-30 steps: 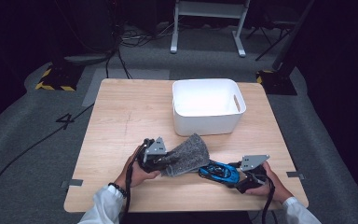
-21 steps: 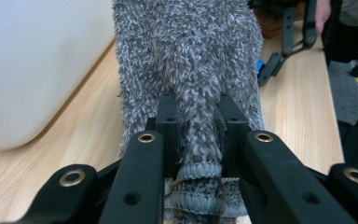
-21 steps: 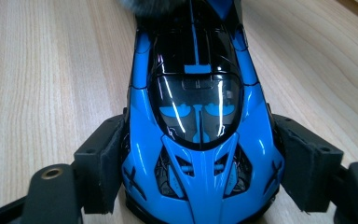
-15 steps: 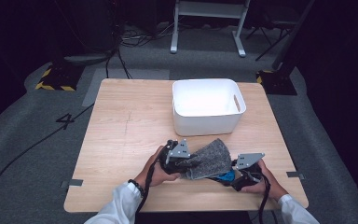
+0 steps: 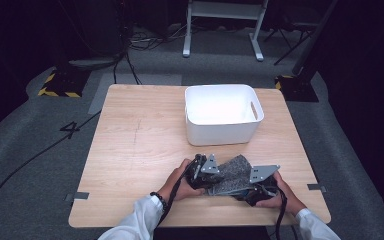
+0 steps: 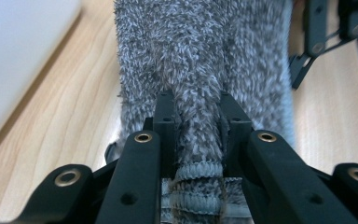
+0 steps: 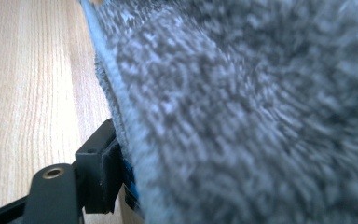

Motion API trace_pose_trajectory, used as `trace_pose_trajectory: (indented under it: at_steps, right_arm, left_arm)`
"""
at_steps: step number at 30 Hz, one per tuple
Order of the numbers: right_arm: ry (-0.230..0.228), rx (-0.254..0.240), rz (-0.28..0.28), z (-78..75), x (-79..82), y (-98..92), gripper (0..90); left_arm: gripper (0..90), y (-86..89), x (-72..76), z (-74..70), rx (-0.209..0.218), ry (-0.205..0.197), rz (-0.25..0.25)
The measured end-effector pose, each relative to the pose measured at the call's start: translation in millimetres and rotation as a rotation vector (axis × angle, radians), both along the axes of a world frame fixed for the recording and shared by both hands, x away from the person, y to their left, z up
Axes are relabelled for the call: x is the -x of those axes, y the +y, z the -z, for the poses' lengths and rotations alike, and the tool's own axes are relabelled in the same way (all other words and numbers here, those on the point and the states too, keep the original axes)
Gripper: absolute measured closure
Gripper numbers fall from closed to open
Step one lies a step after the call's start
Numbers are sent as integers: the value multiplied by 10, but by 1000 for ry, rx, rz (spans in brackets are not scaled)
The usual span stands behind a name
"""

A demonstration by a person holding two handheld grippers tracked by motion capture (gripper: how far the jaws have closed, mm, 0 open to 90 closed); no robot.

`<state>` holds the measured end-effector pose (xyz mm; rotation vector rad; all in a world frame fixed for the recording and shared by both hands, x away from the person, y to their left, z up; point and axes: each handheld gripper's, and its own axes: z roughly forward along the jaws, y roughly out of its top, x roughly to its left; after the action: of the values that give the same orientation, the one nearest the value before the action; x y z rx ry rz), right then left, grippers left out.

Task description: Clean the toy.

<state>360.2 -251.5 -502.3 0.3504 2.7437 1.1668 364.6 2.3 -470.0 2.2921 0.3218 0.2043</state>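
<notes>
**Grey cloth draped between the two grippers, near table edge**

The grey fluffy cloth [image 5: 232,172] lies on the wooden table [image 5: 135,145], on the person's side of the white bin [image 5: 223,112] and well short of its front wall. It spans the gap between both tools.

Left gripper [image 5: 202,175]: held in the left hand [image 5: 177,181], at the cloth's left end. In the left gripper view the jaws are drawn in almost fully and pinch a bunched fold of the cloth [image 6: 200,93] with its hemmed edge between the pads. Grip on the cloth is plain. The bin wall [image 6: 18,56] is at the left of that view, apart from the cloth.

Right gripper [image 5: 257,187]: held in the right hand [image 5: 280,195], at the cloth's right end, nearer the table's front edge than the bin. The cloth [image 7: 242,112] hangs over its camera and covers most of the jaws. One black finger [image 7: 100,172] shows beside the cloth's edge, with a sliver of something blue [image 7: 129,184] just behind it. How far these jaws are apart, and whether they hold anything, I cannot tell.
</notes>
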Motion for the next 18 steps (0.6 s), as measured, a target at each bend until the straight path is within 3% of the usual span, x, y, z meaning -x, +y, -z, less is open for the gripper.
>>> trace_pose_trajectory:
  at_steps: [9, 14, 18]
  right_arm:
    - [6, 1, 4, 6, -1, -11, 256]
    - [15, 6, 36, 9, -6, -51, 231]
    - [20, -8, 44, 21, 3, -106, 230]
  left_arm:
    - [738, 126, -52, 21, -23, 12, -10]
    - [738, 168, -56, 9, -40, 11, -15]
    - [739, 225, -75, 5, -25, 26, -17]
